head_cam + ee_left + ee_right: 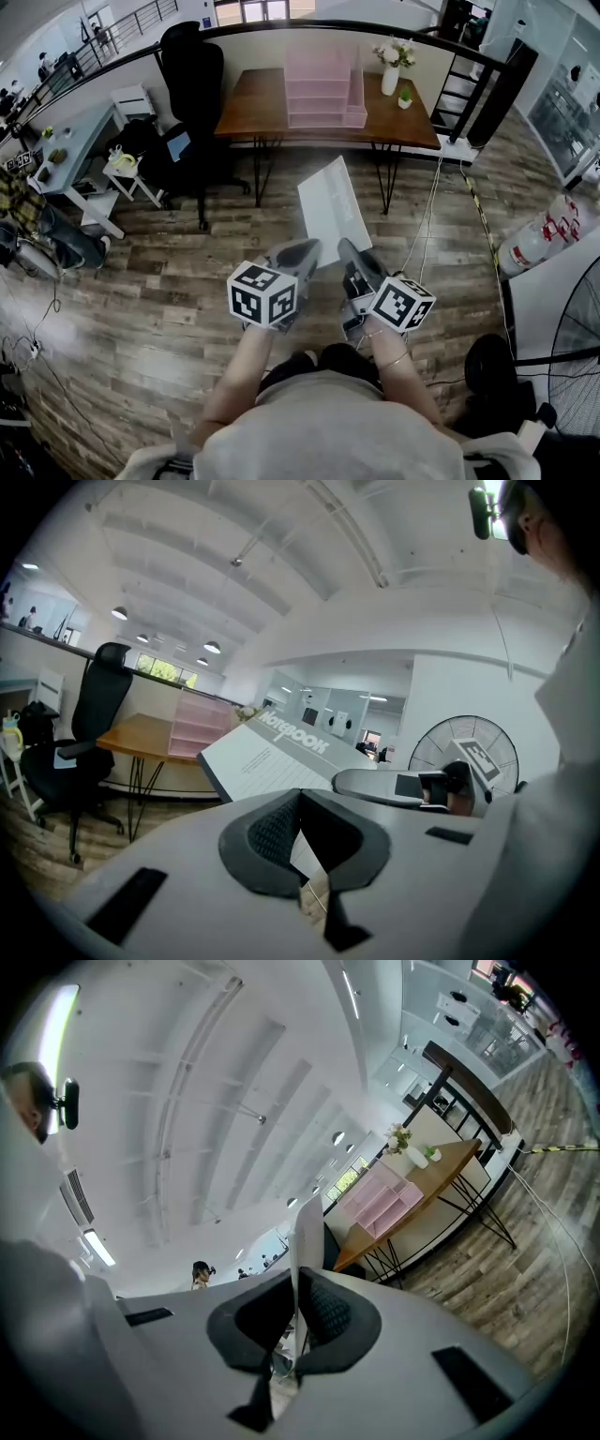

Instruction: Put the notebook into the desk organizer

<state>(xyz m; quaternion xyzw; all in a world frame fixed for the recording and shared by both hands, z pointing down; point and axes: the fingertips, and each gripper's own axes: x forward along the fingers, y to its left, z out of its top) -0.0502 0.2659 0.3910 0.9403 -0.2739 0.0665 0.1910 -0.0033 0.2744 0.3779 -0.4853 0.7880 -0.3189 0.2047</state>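
Left gripper point(302, 253): jaws closed on the near left edge of the notebook point(332, 210). The left gripper view shows the pads point(272, 829) meeting with the cover pinched between them, and the notebook point(272, 757) rising ahead of the jaws, tilted, printed title uppermost.

Notebook: held in the air between the two tools, its far end pointing away from the person, over the wooden floor point(169, 272). It touches nothing but the jaws.

Right gripper point(352, 255): just beside the left one, jaws closed on the near right edge. Its own view shows the notebook point(307, 1237) edge-on, standing up out of the closed jaws.

Desk organizer point(324, 90): pink, on the desk point(251, 105) straight ahead of both tools and well apart from them. A vase of flowers point(391, 67) stands to its right.

Assessment: the carry is under way; insertion is not yet begun. Both grips sit at one end, so the free end may sag or swing. Recommended: hold both jaws firmly closed, advance both tools together, turn the notebook upright, and line its leading edge up with a slot before lowering. Keep clear of the vase.
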